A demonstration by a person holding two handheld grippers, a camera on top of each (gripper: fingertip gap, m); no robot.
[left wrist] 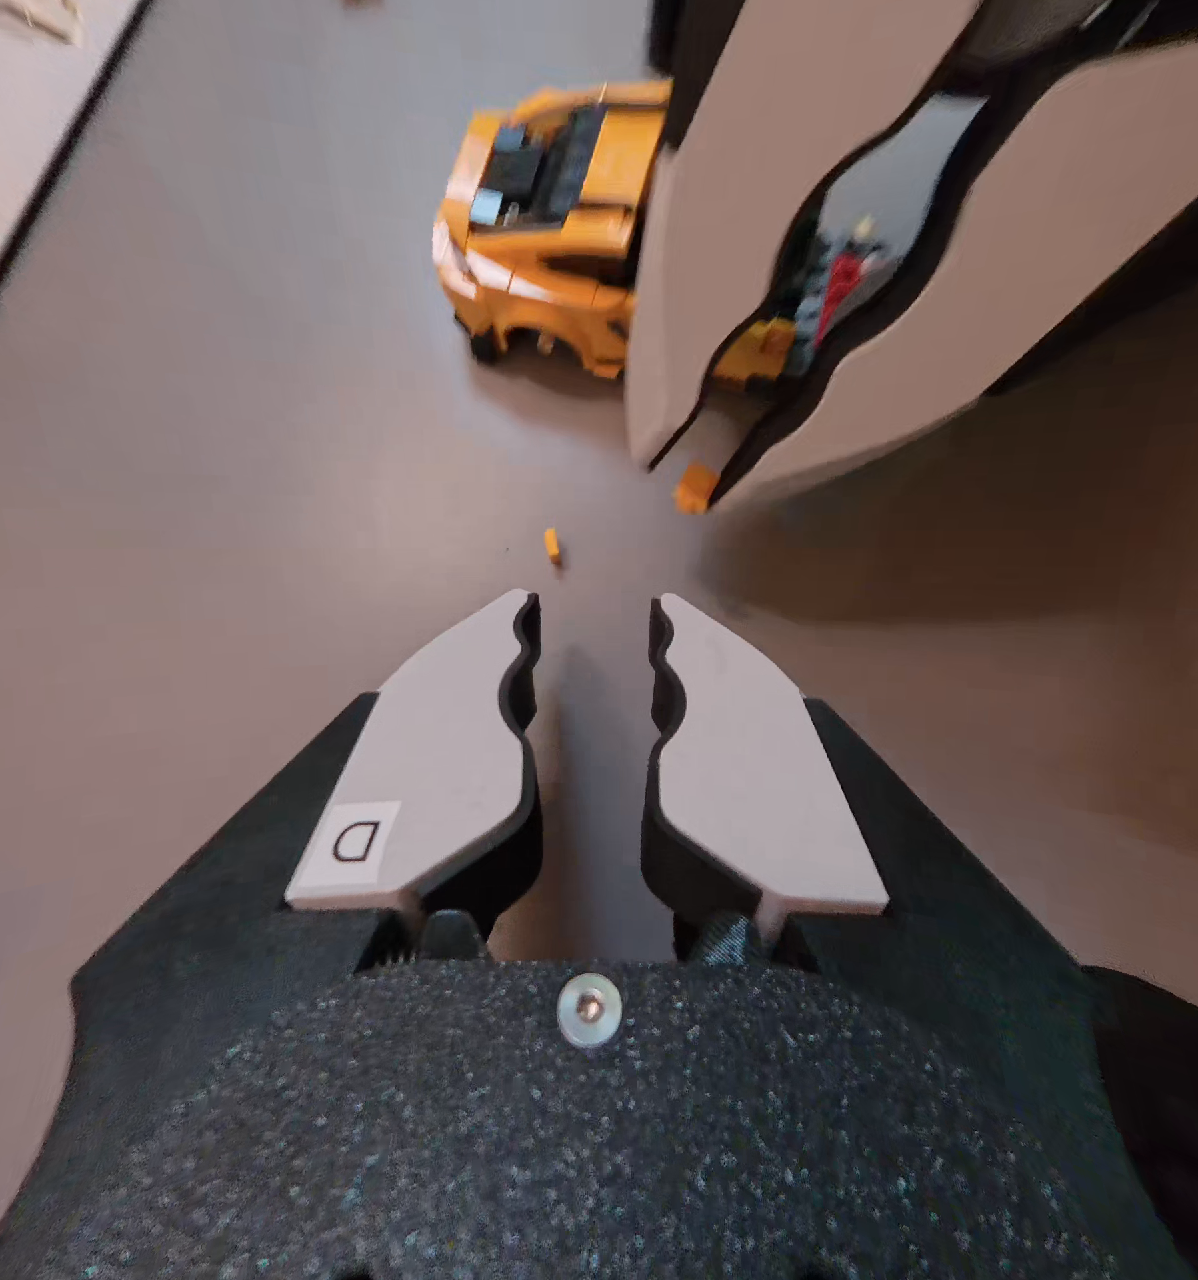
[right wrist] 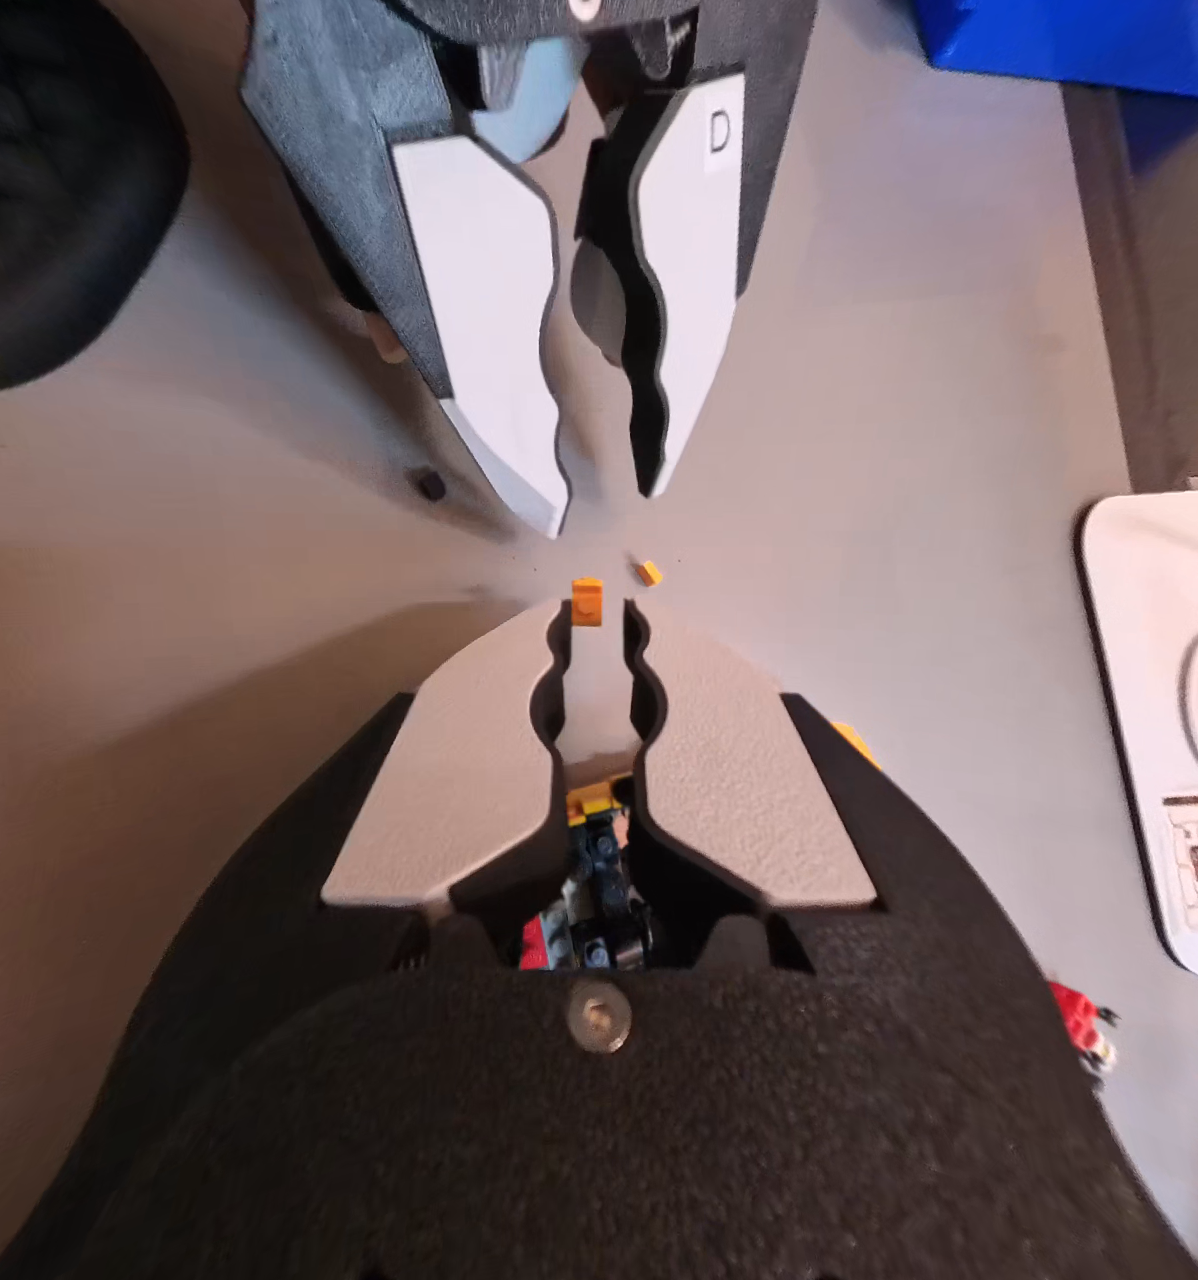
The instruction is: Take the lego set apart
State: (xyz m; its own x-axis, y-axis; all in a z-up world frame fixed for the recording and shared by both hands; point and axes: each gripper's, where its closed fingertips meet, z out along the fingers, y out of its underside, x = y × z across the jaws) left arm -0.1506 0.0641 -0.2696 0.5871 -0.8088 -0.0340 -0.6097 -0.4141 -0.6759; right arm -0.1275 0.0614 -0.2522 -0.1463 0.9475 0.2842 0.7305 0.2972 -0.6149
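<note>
**A:** What could go wrong?

**B:** My right gripper [right wrist: 599,609] is parted, yet an orange plate [right wrist: 587,604] clings to one finger; it may drop and skitter off. A loose orange bit [right wrist: 650,573] lies mid-tabletop. My left gripper [left wrist: 594,609] gapes empty.

**A:** The lego car [left wrist: 554,221]?

**B:** Beside my right gripper, toward the far edge. Any writing?

**A:** One finger sticker, which I won't read out.

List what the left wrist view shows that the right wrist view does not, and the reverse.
Only the left wrist view shows the orange lego car body.

Only the right wrist view shows the white tray, the blue box and a small dark piece.

Both show the left gripper, open and empty, the right gripper with an orange piece at its fingertips, the tiny orange piece on the table, and the dark lego chassis.
</note>
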